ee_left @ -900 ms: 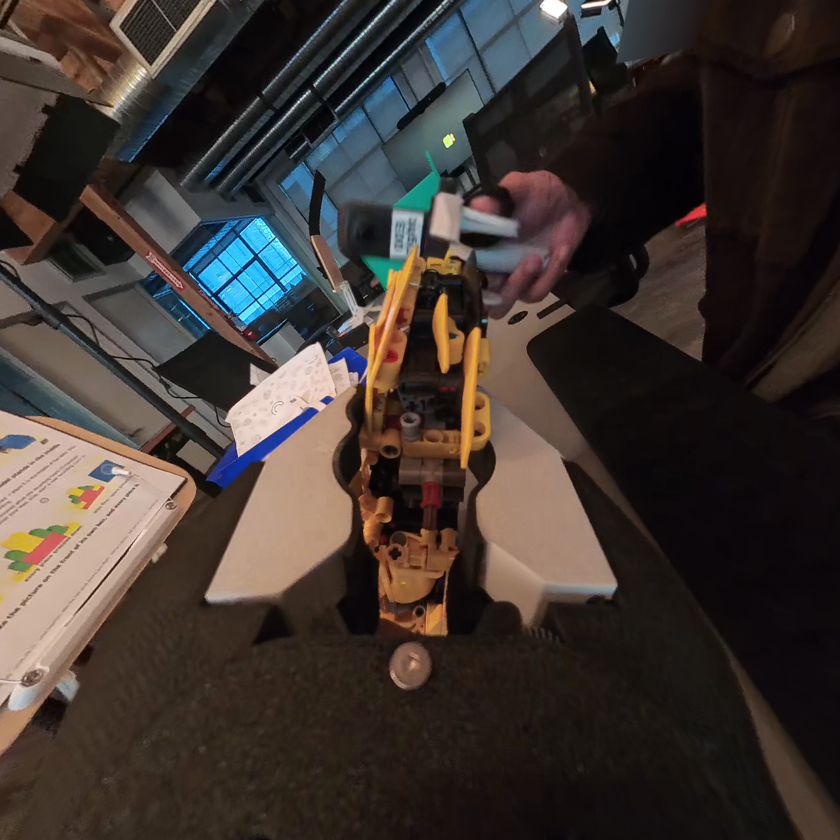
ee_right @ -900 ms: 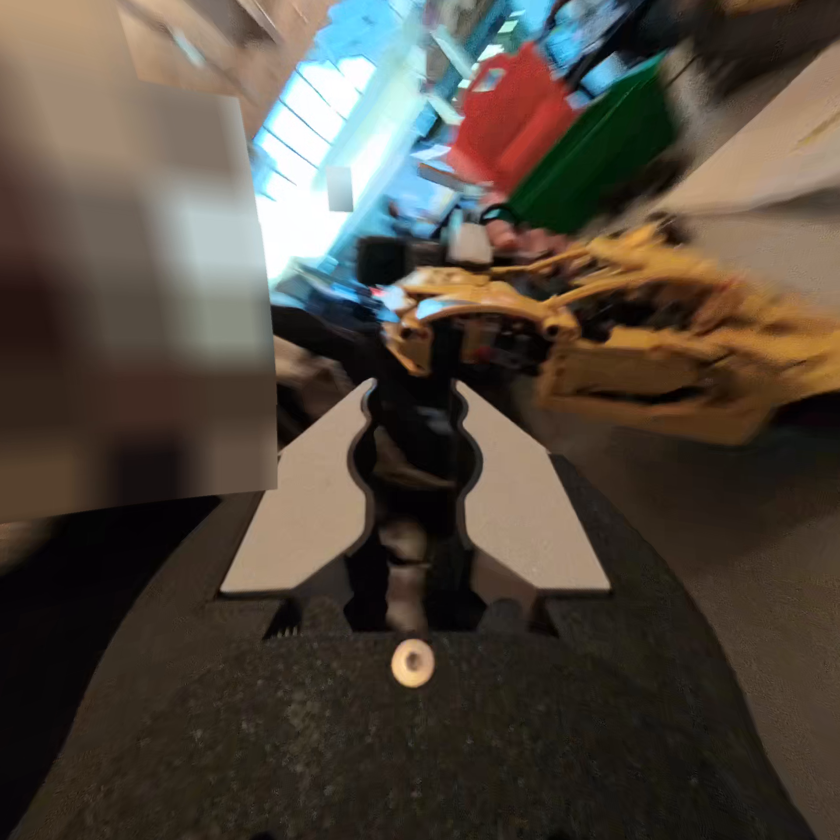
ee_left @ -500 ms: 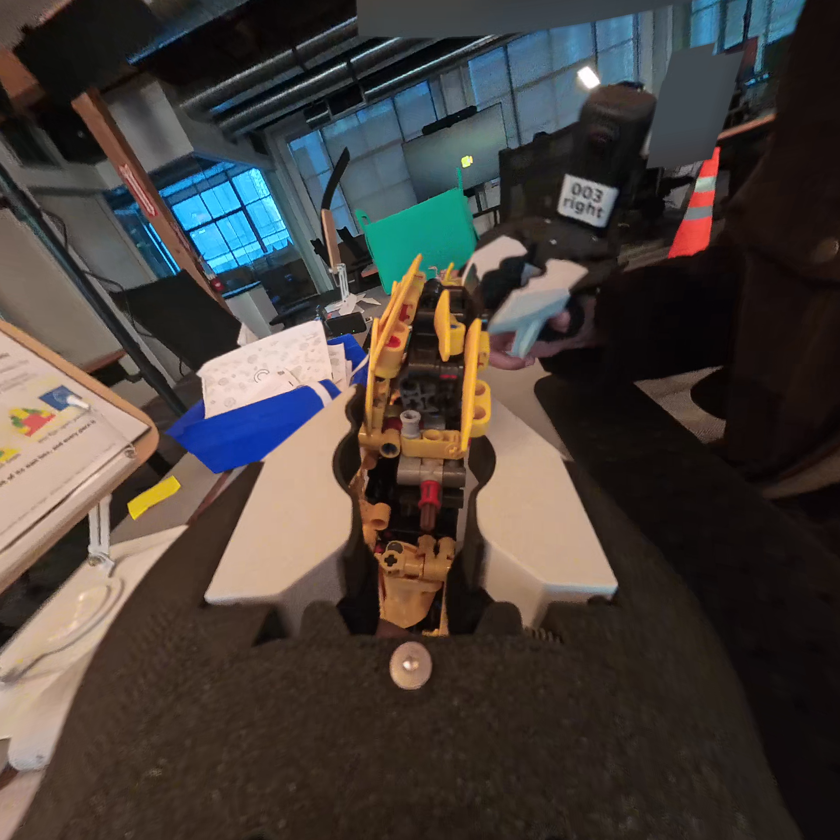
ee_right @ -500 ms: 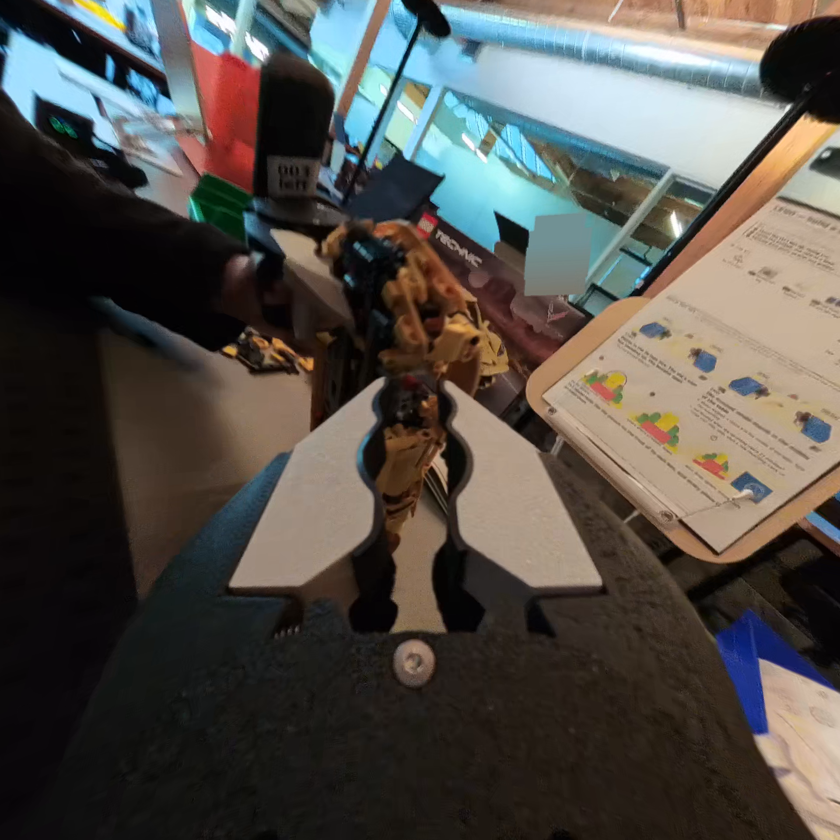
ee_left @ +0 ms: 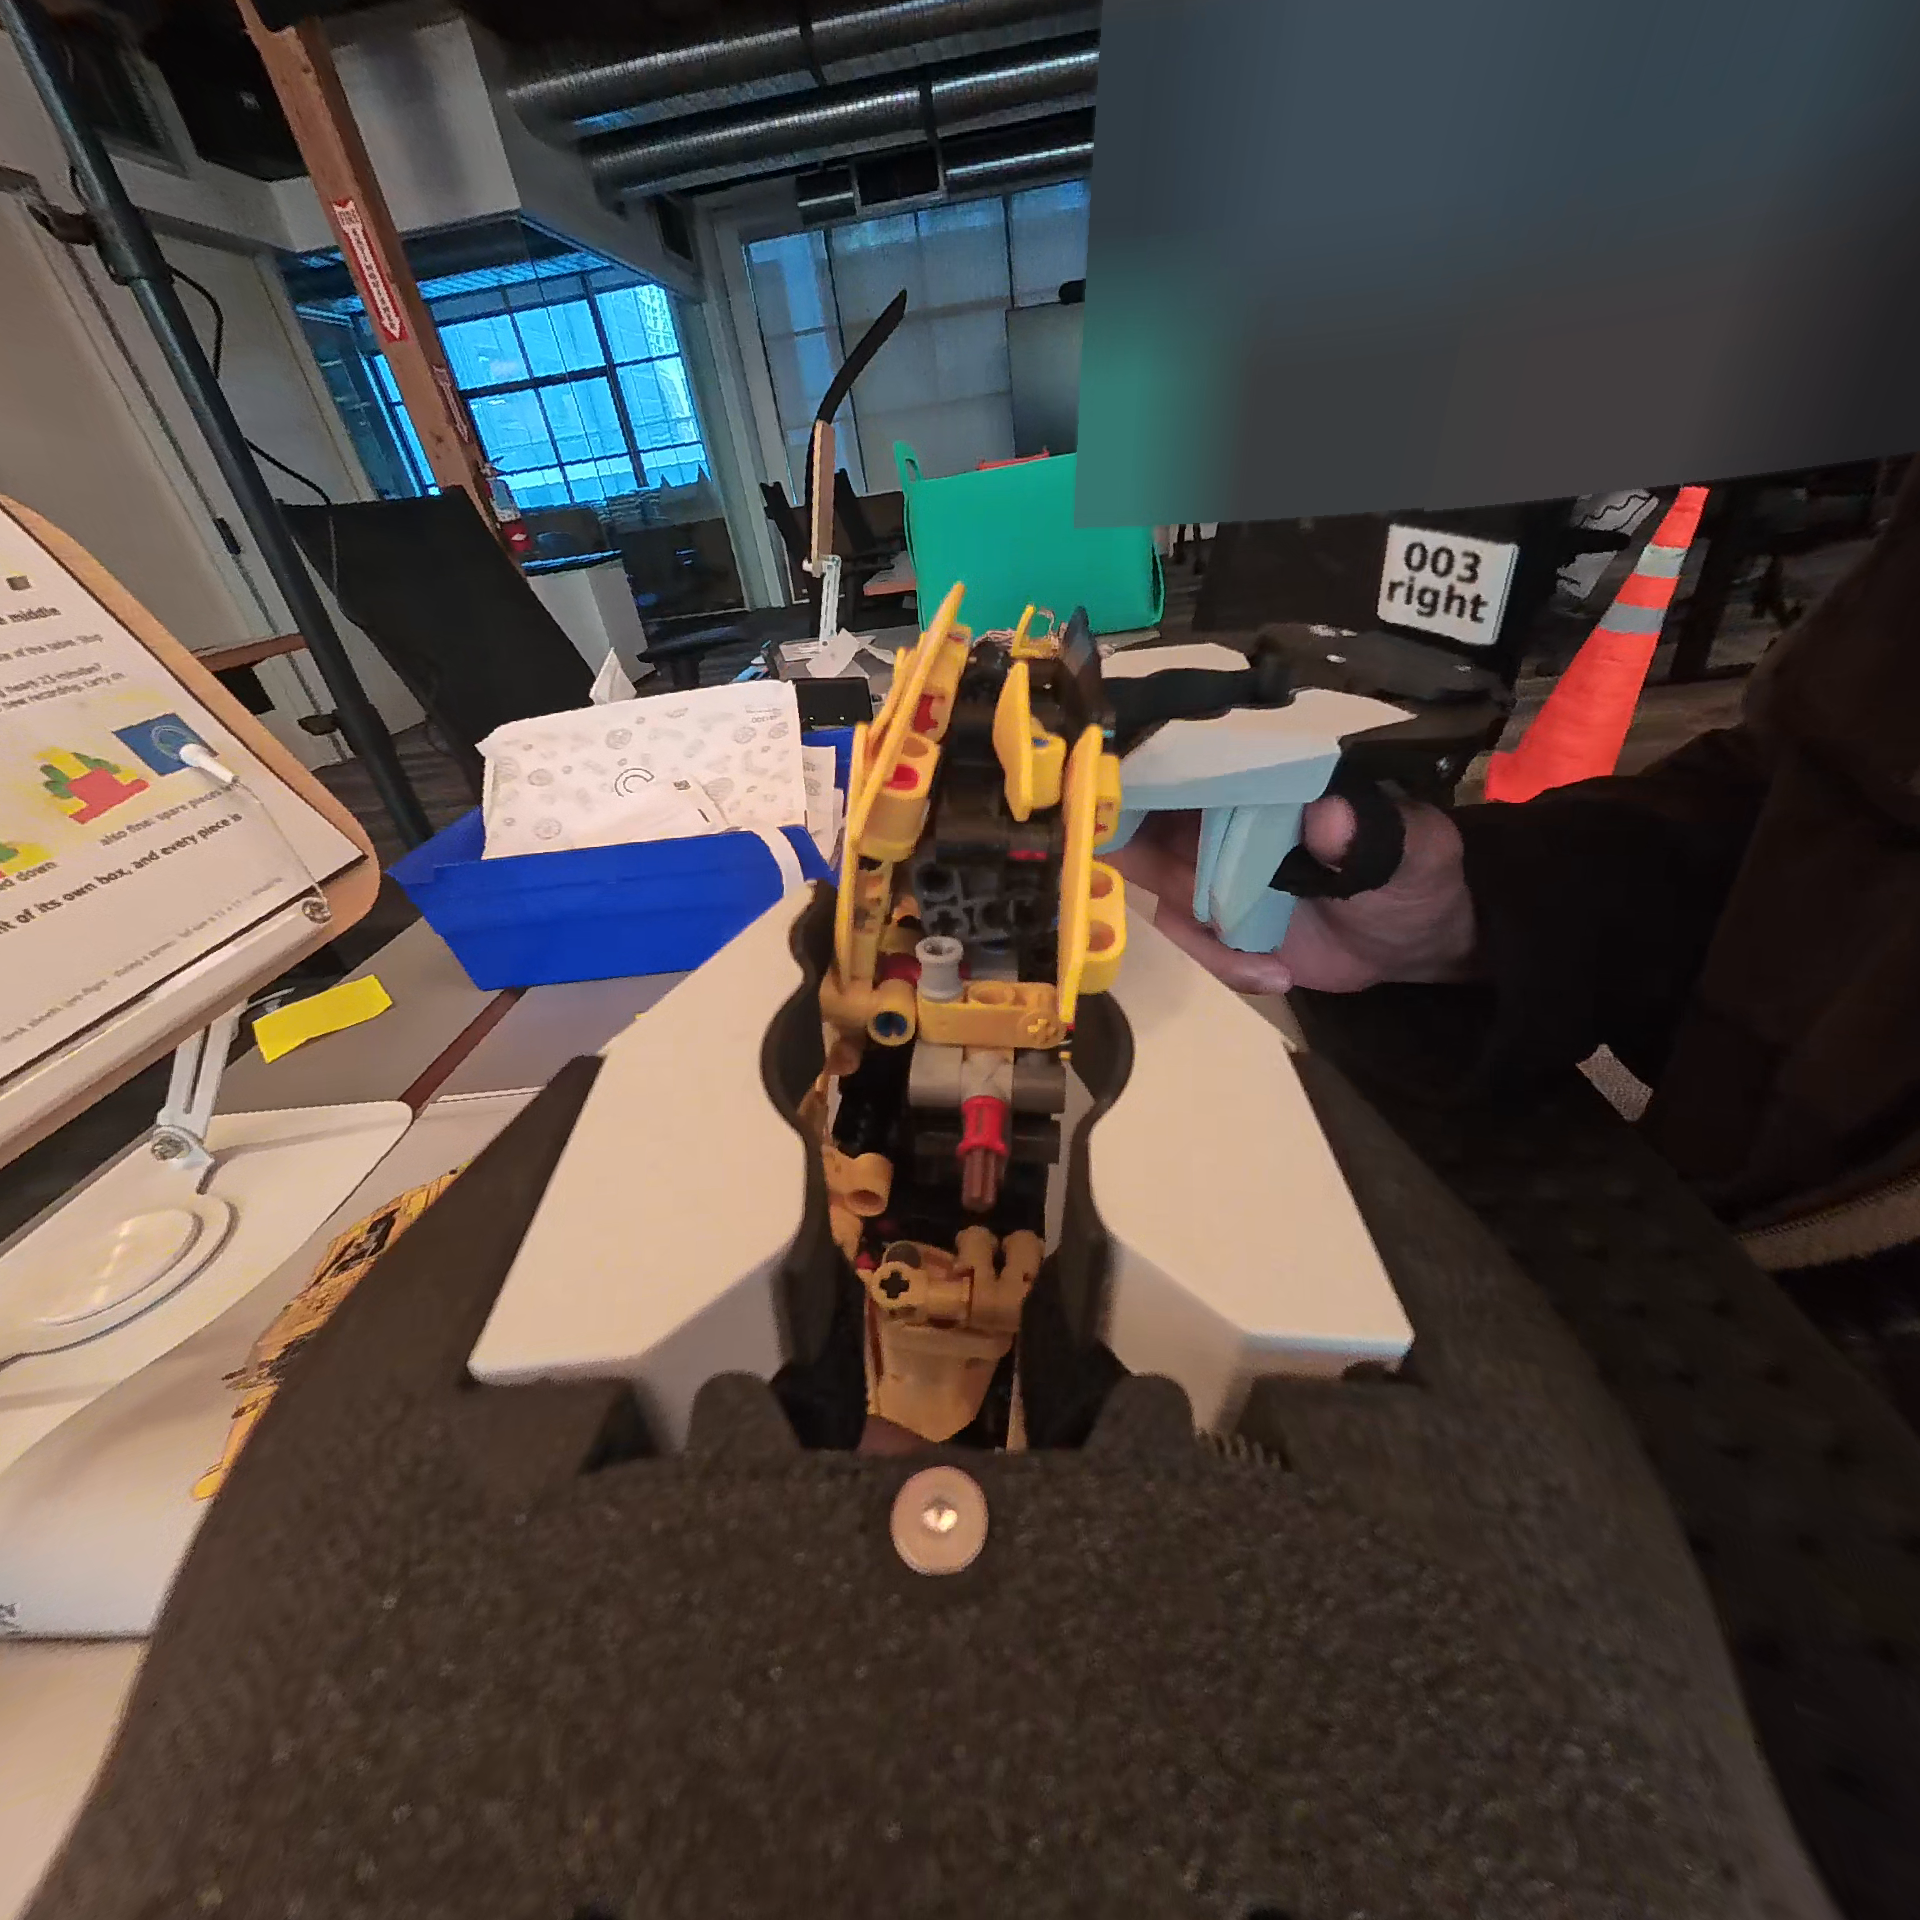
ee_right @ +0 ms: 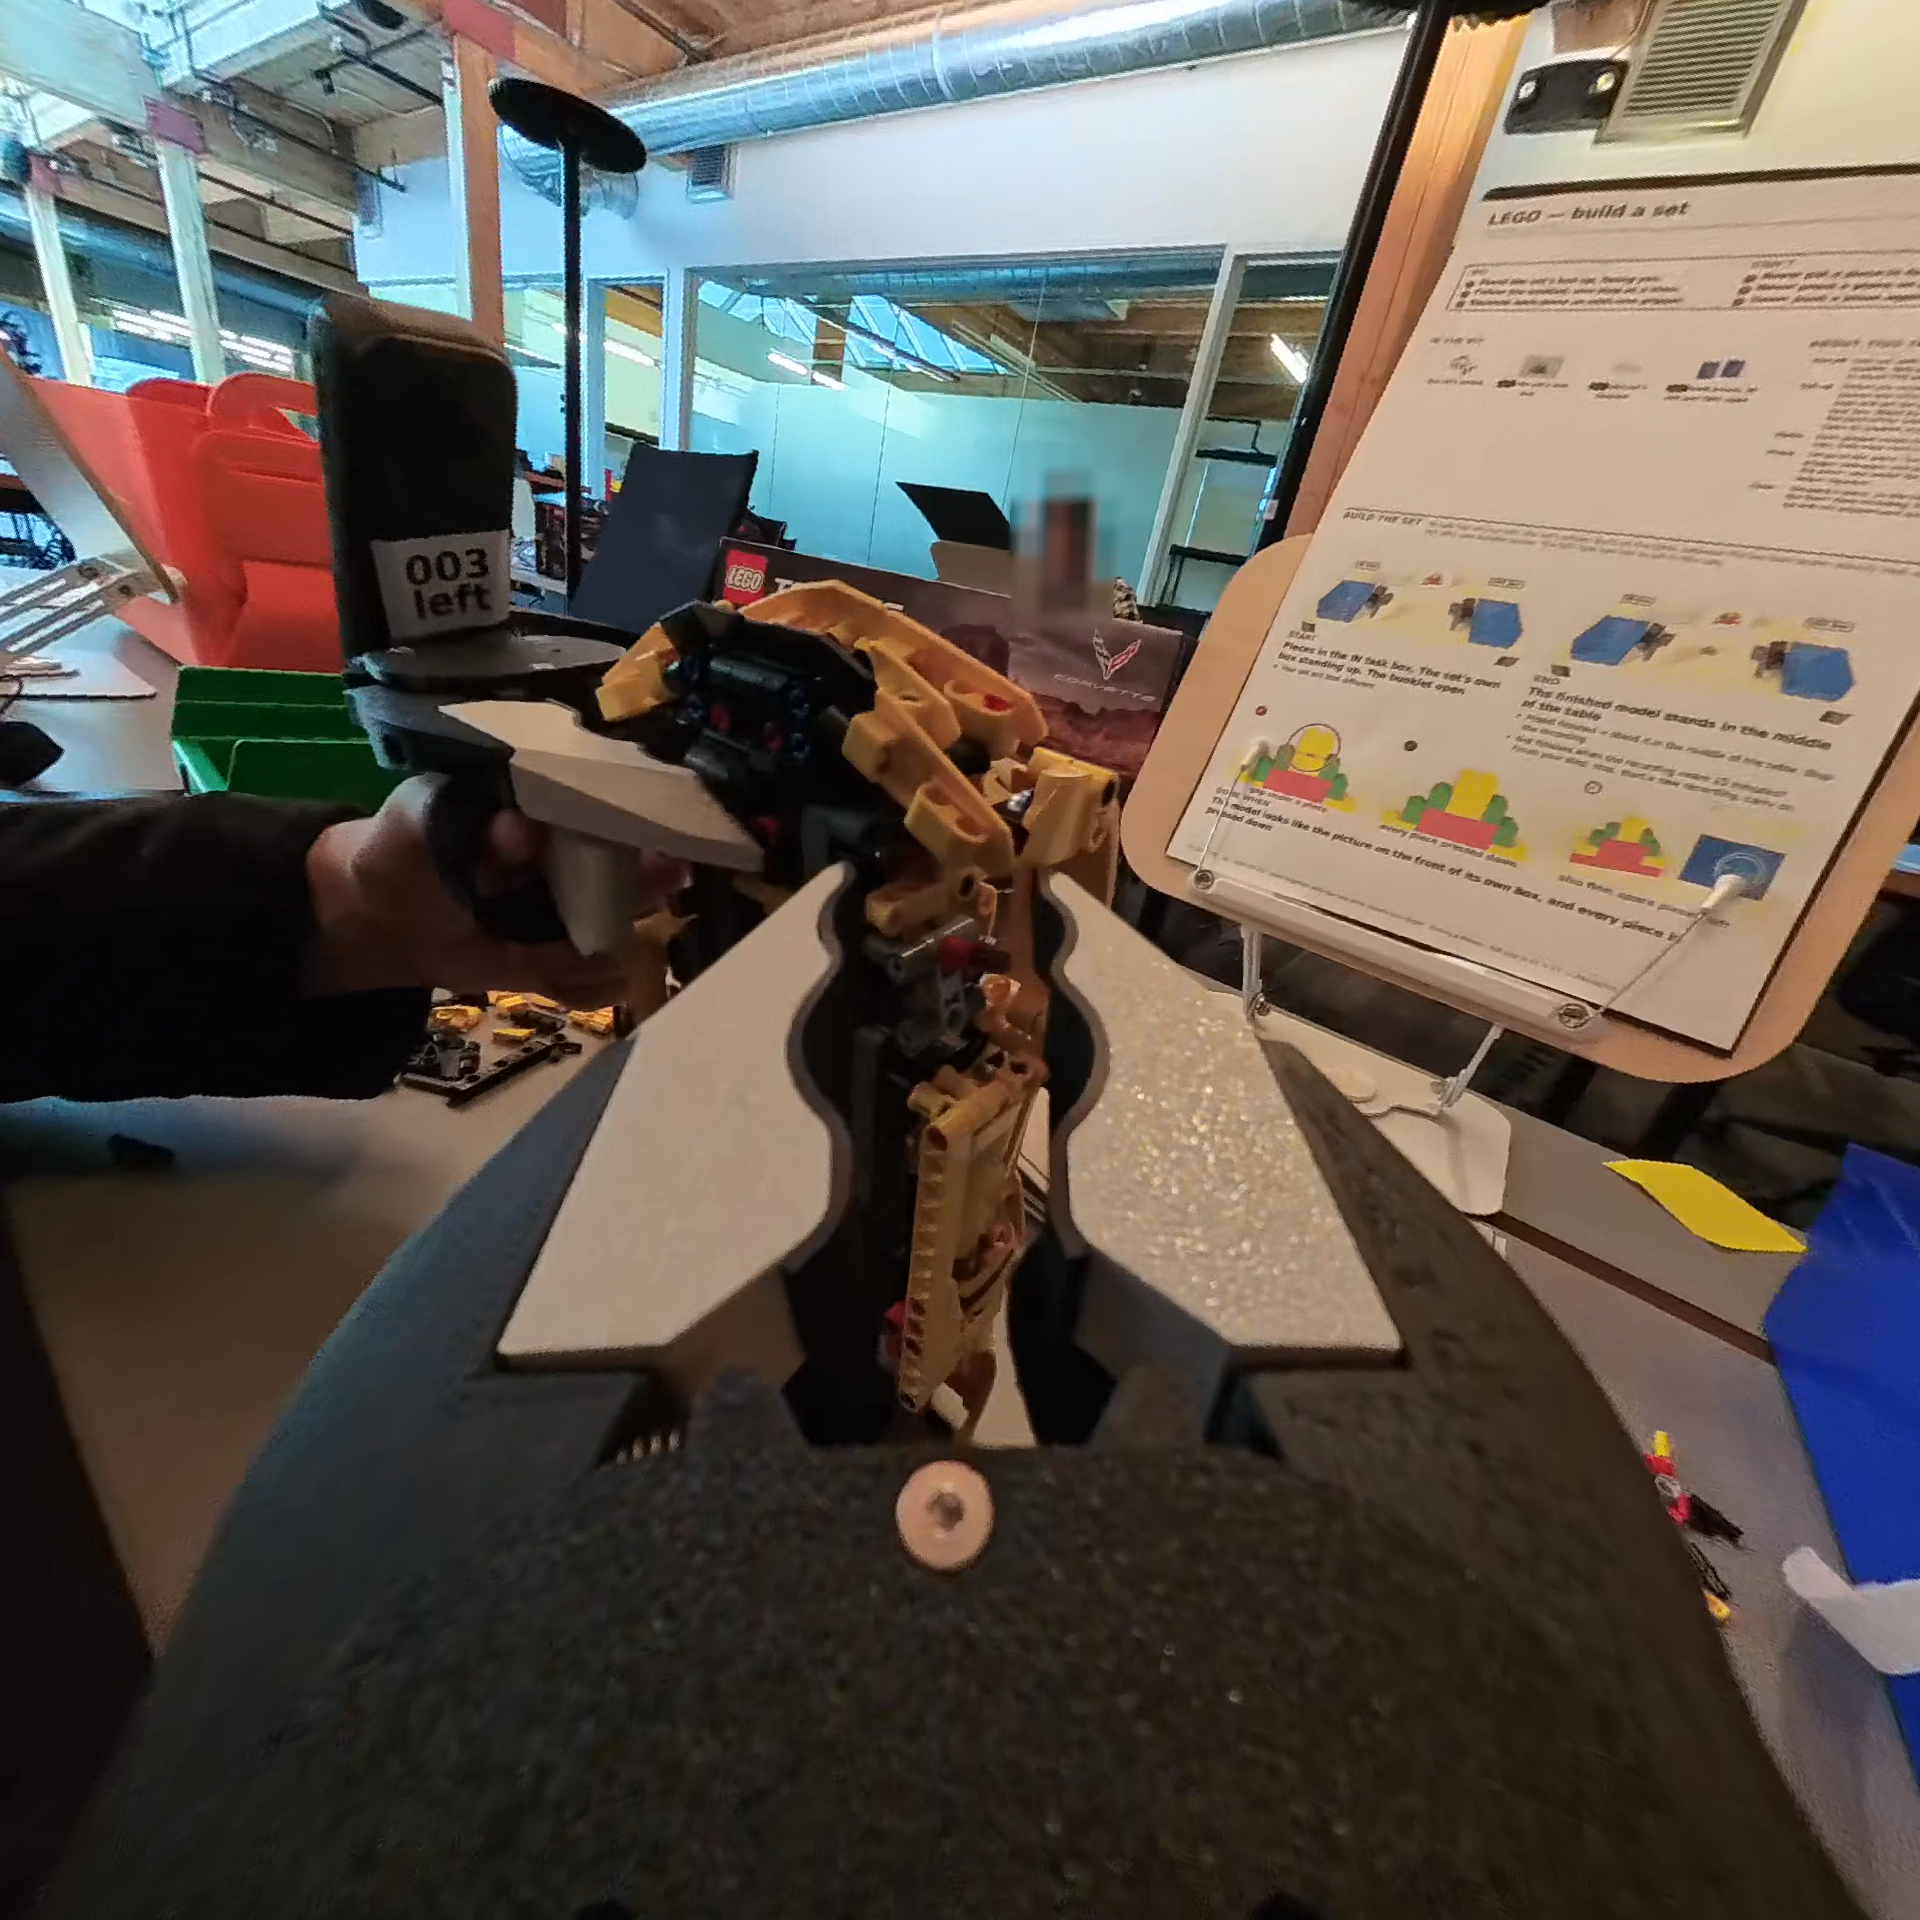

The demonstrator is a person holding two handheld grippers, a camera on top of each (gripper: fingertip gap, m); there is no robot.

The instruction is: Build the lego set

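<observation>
Both grippers now on the model; right one newly arrived.

Left gripper (ee_left: pixel 951 1049) is clamped on the yellow and black lego model (ee_left: pixel 966 935), jaws narrow against its sides, as it was 0.9 s ago. Right gripper (ee_right: pixel 940 997), which 0.5 s ago stood off beside the model, has come in from the far side: the model sits between its fingers (ee_right: pixel 1195 1122), and the jaws appear closed on its lower yellow beams, though actual contact cannot be confirmed from the wrist view. The model is held in the air above the table (ee_right: pixel 239 1247), well clear of the loose pieces (ee_right: pixel 499 1039) behind. Instruction board (ee_right: pixel 1579 665) and blue bin (ee_left: pixel 623 904) stand nearby. Judgement: a two-handed hold is established, suited to turning the model or pressing a joint home; uneven squeezing risks popping panels.
</observation>
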